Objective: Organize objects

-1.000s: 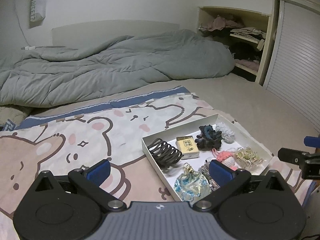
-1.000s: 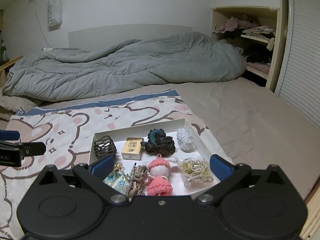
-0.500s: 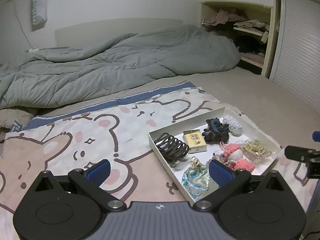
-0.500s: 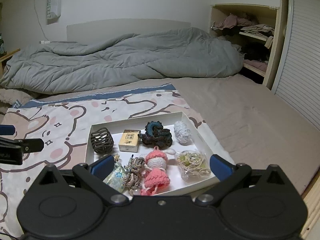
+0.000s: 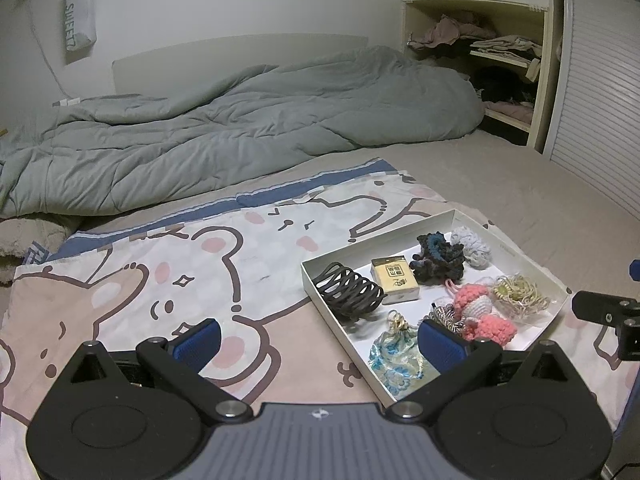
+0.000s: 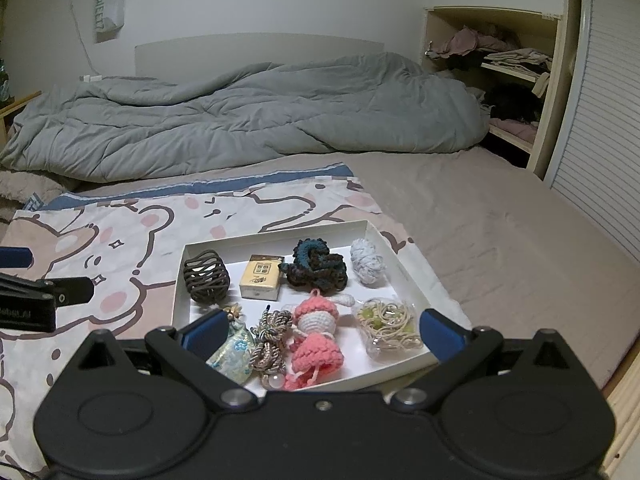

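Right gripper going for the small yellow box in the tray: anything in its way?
The right gripper is open, holding nothing. A pink crochet doll and knotted cord lie between it and the yellow box.

A tray [image 6: 280, 232] sits on the printed sheet [image 6: 120, 240] near its right edge, with the duvet [image 6: 240, 128] behind it. In the tray's back row, left to right, lie a hair claw [image 6: 206, 276], a small box [image 6: 260, 276], a scrunchie [image 6: 316, 266] and a yarn ball [image 6: 367, 266]. Along its front edge lie a pouch [image 6: 234, 350], a cord bundle [image 6: 272, 338], 2 crocheted pieces [image 6: 316, 336] and a bag of bands [image 6: 390, 328].
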### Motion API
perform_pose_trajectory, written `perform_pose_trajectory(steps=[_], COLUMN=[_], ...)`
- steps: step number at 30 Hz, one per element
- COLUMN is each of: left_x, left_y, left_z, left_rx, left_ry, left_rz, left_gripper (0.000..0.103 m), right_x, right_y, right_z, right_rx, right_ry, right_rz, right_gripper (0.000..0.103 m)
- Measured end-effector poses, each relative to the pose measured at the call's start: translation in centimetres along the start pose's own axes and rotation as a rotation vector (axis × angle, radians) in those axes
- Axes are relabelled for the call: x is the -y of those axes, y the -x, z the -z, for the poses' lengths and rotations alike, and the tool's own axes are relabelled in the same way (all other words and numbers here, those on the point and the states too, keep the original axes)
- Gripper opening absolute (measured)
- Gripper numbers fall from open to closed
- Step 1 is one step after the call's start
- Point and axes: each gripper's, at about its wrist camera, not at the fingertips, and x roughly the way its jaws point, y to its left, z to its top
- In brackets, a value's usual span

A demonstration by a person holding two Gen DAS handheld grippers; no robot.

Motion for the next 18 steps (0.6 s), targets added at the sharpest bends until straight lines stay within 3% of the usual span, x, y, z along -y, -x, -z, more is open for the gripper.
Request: perform_pose_trajectory(steps=[18], left_x=[0.09], left_y=[0.02], left_z=[0.09], left_rx=[-0.007], left_ry=[-0.003], left_rz=[0.007], left_gripper=[0.103], right_x=[-0.13], right_y=[-0.03], right_z=[0.03], right_rx=[-0.006], right_ry=[-0.006], right_rz=[0.008], right_gripper=[0.103])
